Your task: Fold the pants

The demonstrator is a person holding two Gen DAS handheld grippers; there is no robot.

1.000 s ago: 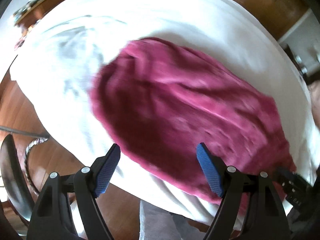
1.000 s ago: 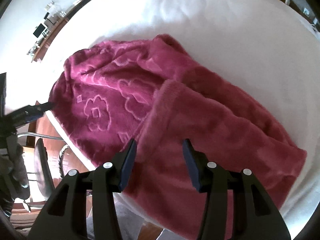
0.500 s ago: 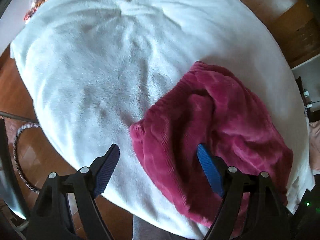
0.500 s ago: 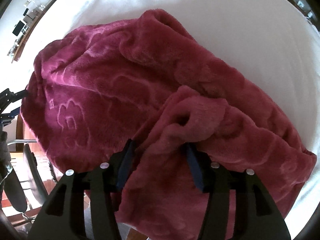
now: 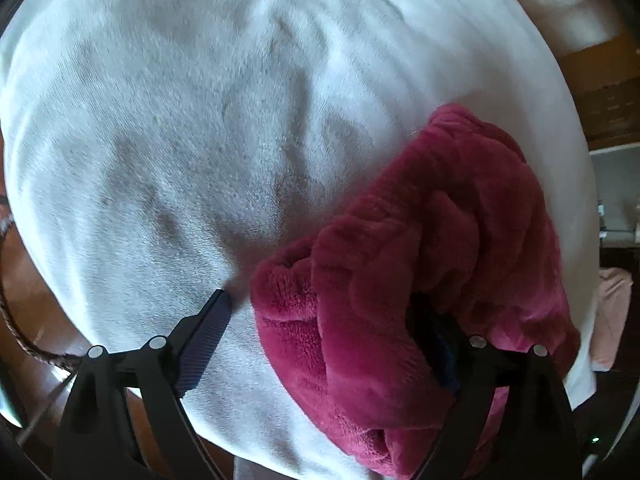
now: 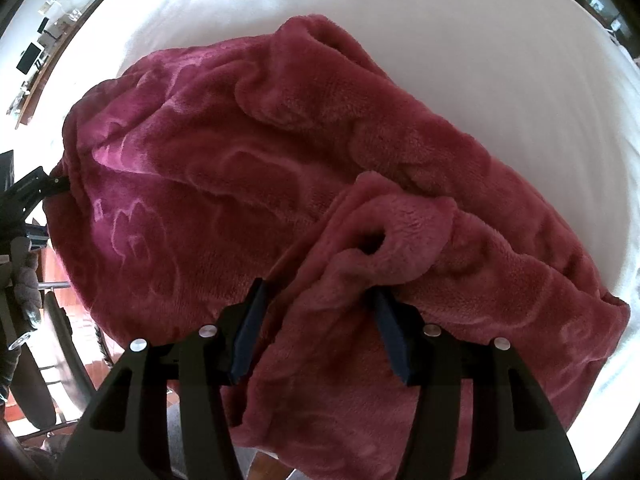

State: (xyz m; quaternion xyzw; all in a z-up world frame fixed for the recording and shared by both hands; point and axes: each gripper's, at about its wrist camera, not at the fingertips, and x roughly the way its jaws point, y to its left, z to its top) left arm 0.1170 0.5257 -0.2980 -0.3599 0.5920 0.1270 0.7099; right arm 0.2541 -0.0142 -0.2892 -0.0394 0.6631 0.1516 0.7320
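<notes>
My left gripper: jaws wide, plush edge bunched between them.
My right gripper: jaws wide around a rolled fleece fold.
Pants: crimson embossed fleece, rumpled on the table.
White cover: soft, napped.

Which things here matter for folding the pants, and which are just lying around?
For the job: magenta fleece pants, white blanket under them, left tool, right tool.

Just lying about: shelf clutter, chair, pink cloth.
</notes>
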